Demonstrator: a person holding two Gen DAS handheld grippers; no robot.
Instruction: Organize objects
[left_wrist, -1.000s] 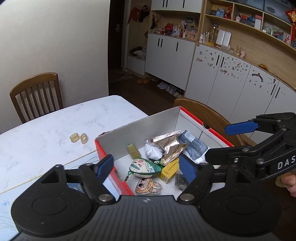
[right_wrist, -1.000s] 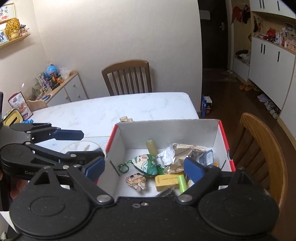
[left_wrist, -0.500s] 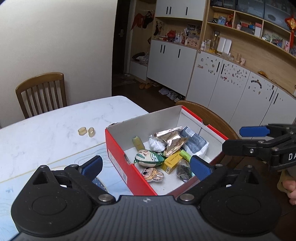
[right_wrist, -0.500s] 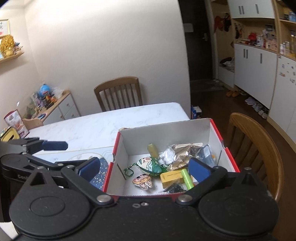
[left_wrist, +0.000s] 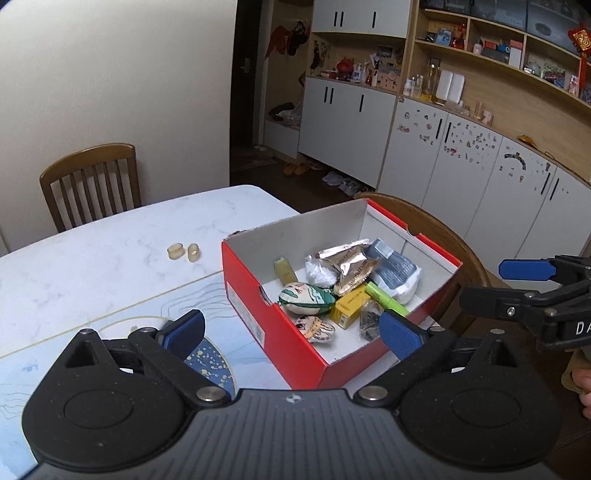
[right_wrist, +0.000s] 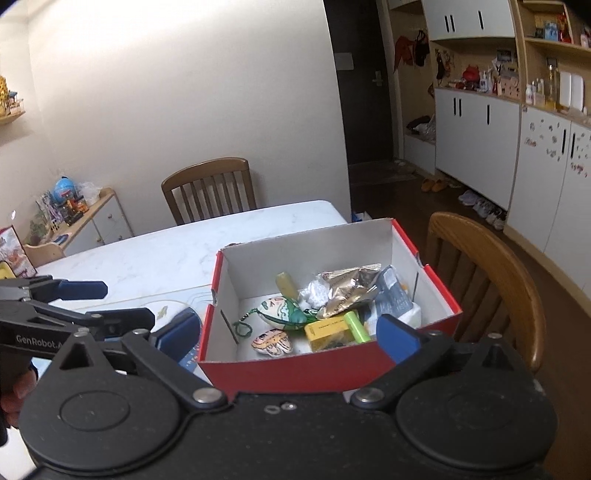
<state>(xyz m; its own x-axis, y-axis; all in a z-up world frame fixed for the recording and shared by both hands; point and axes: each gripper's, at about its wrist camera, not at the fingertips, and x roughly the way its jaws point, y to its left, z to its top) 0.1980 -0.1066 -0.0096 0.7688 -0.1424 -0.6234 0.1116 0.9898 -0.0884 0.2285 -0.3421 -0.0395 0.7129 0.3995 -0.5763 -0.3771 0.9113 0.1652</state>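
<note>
A red shoebox (left_wrist: 258, 314) (right_wrist: 280, 373) with a white inside stands open on the table. In it lie a gold foil packet (left_wrist: 349, 264) (right_wrist: 347, 288), a yellow carton (left_wrist: 349, 310) (right_wrist: 328, 330), a green tube (left_wrist: 386, 297), a green-and-white pouch (left_wrist: 304, 297) (right_wrist: 282, 310), a cartoon charm (left_wrist: 316, 328), a small olive bottle (left_wrist: 285, 271) and a grey-blue packet (left_wrist: 395, 271). My left gripper (left_wrist: 291, 336) (right_wrist: 107, 304) hangs open before the box's near corner, holding nothing. My right gripper (right_wrist: 288, 338) (left_wrist: 517, 284) is open and empty at the box's right.
Two small beige rings (left_wrist: 183, 252) lie on the white marble table (left_wrist: 92, 266) left of the box. A blue-patterned mat (left_wrist: 207, 354) lies under my left gripper. One wooden chair (right_wrist: 484, 280) stands right behind the box, another (left_wrist: 90, 181) at the table's far side.
Both grippers have drawn back from the box, which now looks smaller and farther. The left jaws have spread from partly closed to wide. The right gripper has shifted to the right.
</note>
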